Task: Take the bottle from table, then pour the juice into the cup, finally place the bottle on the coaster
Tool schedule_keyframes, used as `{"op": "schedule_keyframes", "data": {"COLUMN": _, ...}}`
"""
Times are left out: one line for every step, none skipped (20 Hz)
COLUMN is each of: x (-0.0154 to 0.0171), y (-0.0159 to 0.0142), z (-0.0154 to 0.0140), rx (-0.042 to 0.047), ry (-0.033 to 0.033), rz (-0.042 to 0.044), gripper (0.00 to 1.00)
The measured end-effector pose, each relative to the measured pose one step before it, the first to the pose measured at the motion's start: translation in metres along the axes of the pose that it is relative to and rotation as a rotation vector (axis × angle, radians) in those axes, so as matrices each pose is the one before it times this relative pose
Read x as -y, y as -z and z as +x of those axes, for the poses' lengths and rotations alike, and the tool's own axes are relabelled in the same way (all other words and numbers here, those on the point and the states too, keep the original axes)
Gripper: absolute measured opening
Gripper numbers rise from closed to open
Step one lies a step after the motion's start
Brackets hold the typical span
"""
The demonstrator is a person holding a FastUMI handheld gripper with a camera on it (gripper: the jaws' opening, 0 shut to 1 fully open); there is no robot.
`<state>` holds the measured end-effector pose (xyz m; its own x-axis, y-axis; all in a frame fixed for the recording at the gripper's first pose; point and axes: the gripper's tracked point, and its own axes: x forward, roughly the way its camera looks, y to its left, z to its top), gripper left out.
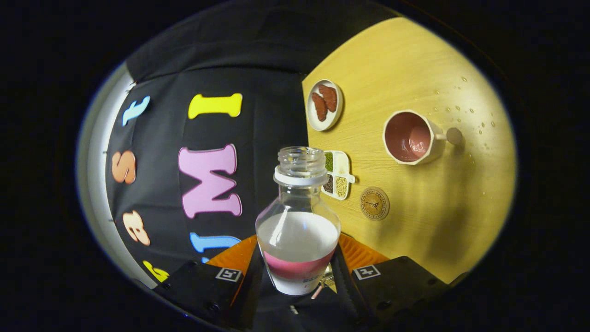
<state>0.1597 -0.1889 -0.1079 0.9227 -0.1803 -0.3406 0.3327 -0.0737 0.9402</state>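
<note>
One claw (298, 272) at lower centre clamps the uncapped bottle (298, 226) low on its belly; smooth, likely slippery, partly full, so it should feel light.

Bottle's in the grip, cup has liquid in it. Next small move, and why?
Probably carry the bottle over to the round coaster. The gripper is shut on the uncapped bottle, the cup already holds pink juice, and the coaster sits bare just beyond the fingers.
</note>
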Motion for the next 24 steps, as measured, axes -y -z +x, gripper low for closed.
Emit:
{"op": "schedule_keyframes", "data": {"x": -0.00432, "y": 0.00552, "z": -0.00407, "rx": -0.00377, "ry": -0.01652, "rz": -0.0807, "gripper": 0.73}}
{"op": "schedule_keyframes", "data": {"x": -0.00308, "y": 0.00729, "z": -0.00416, "rx": -0.00248, "ry": -0.01247, "rz": -0.0976, "gripper": 0.72}}
{"op": "schedule_keyframes", "data": {"x": -0.00068, "y": 0.00608, "z": -0.0016, "rx": -0.00459, "ry": -0.00293, "rz": -0.08457, "gripper": 0.72}}
{"op": "schedule_keyframes", "data": {"x": -0.00071, "y": 0.00637, "z": -0.00301, "rx": -0.00334, "ry": -0.00482, "rz": -0.09134, "gripper": 0.73}}
{"op": "schedule_keyframes", "data": {"x": -0.00275, "y": 0.00653, "z": -0.00088, "rx": -0.00314, "ry": -0.00987, "rz": -0.09002, "gripper": 0.73}}
{"op": "schedule_keyframes", "data": {"x": -0.00369, "y": 0.00471, "z": 0.00076, "rx": 0.00355, "ry": -0.00509, "rz": -0.08449, "gripper": 0.72}}
{"op": "schedule_keyframes", "data": {"x": -0.00076, "y": 0.00808, "z": 0.00346, "rx": -0.00292, "ry": -0.00438, "rz": -0.08496, "gripper": 0.73}}
{"op": "schedule_keyframes", "data": {"x": -0.00285, "y": 0.00822, "z": 0.0043, "rx": -0.00391, "ry": -0.00672, "rz": -0.08844, "gripper": 0.72}}
{"op": "schedule_keyframes", "data": {"x": 0.00263, "y": 0.00965, "z": 0.00624, "rx": -0.00244, "ry": 0.00344, "rz": -0.09307, "gripper": 0.72}}
{"op": "schedule_keyframes", "data": {"x": 0.00687, "y": 0.0056, "z": 0.00586, "rx": 0.01191, "ry": 0.01572, "rz": -0.11385, "gripper": 0.72}}
{"op": "schedule_keyframes", "data": {"x": 0.00475, "y": 0.00745, "z": 0.00505, "rx": 0.00414, "ry": 0.02081, "rz": -0.1053, "gripper": 0.72}}
{"op": "schedule_keyframes", "data": {"x": 0.00317, "y": 0.00604, "z": 0.006, "rx": 0.00796, "ry": 0.01799, "rz": -0.09839, "gripper": 0.72}}
{"op": "schedule_keyframes", "data": {"x": -0.00034, "y": 0.00754, "z": 0.01195, "rx": 0.01148, "ry": 0.01635, "rz": -0.08659, "gripper": 0.73}}
{"op": "schedule_keyframes", "data": {"x": -0.00034, "y": 0.00524, "z": 0.00671, "rx": 0.00984, "ry": 0.01649, "rz": -0.06498, "gripper": 0.73}}
{"op": "schedule_keyframes", "data": {"x": -0.00284, "y": 0.00273, "z": 0.00629, "rx": 0.01705, "ry": 0.013, "rz": -0.05265, "gripper": 0.73}}
{"op": "schedule_keyframes", "data": {"x": -0.00144, "y": -0.0009, "z": 0.00618, "rx": 0.01025, "ry": 0.01721, "rz": -0.04138, "gripper": 0.73}}
{"op": "schedule_keyframes", "data": {"x": -0.0011, "y": -0.00095, "z": 0.00649, "rx": 0.01614, "ry": 0.0097, "rz": -0.03797, "gripper": 0.72}}
{"op": "schedule_keyframes", "data": {"x": -0.00007, "y": -0.00113, "z": 0.00789, "rx": 0.01521, "ry": 0.01363, "rz": -0.04029, "gripper": 0.73}}
{"op": "schedule_keyframes", "data": {"x": 0.00227, "y": -0.00206, "z": 0.00788, "rx": 0.015, "ry": 0.02138, "rz": -0.04803, "gripper": 0.73}}
{"op": "schedule_keyframes", "data": {"x": 0.00228, "y": -0.00185, "z": 0.00888, "rx": 0.0176, "ry": 0.01853, "rz": -0.04552, "gripper": 0.72}}
{"op": "schedule_keyframes", "data": {"x": 0.00213, "y": -0.00259, "z": 0.00955, "rx": 0.01756, "ry": 0.01601, "rz": -0.03941, "gripper": 0.72}}
{"op": "schedule_keyframes", "data": {"x": -0.00038, "y": -0.00176, "z": 0.0118, "rx": 0.01744, "ry": 0.00813, "rz": -0.03318, "gripper": 0.72}}
{"op": "schedule_keyframes", "data": {"x": -0.00101, "y": 0.00108, "z": 0.012, "rx": 0.01343, "ry": 0.00462, "rz": -0.02889, "gripper": 0.72}}
{"op": "schedule_keyframes", "data": {"x": -0.00094, "y": 0.00198, "z": 0.01171, "rx": 0.00926, "ry": 0.0038, "rz": -0.01901, "gripper": 0.72}}
